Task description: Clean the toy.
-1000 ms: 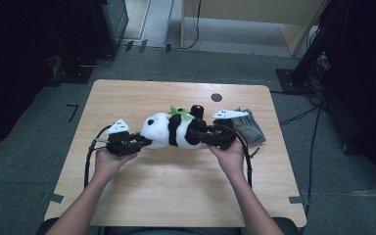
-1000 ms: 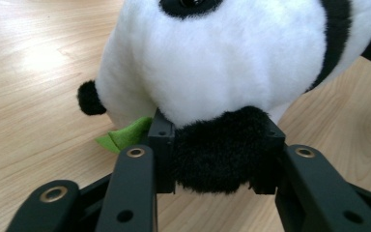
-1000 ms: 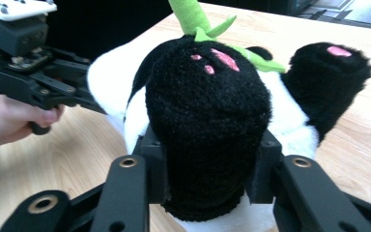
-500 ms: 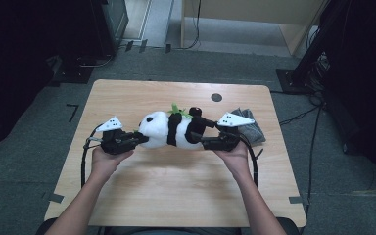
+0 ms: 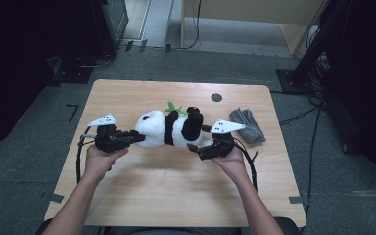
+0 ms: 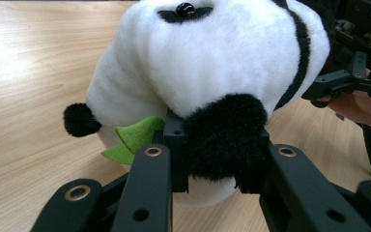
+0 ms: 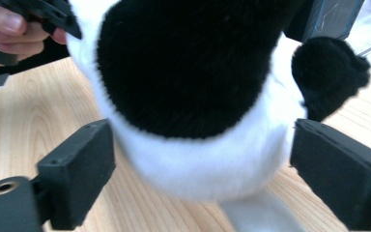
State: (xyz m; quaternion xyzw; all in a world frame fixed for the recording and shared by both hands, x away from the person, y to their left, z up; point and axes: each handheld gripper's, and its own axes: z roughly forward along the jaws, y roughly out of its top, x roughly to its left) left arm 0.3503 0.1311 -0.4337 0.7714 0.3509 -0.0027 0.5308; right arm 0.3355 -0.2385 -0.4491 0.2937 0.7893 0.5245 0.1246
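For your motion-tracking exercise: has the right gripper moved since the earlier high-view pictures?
Yes. The right gripper has slid toward the table's near edge, away from the dark round spot; its fingers have just been opening, off the panda.

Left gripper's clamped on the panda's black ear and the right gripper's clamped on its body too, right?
Not quite. The left gripper is clamped on the plush panda's black ear, but the right gripper's fingers have just been opening and stand apart from its body, as the right gripper view shows.
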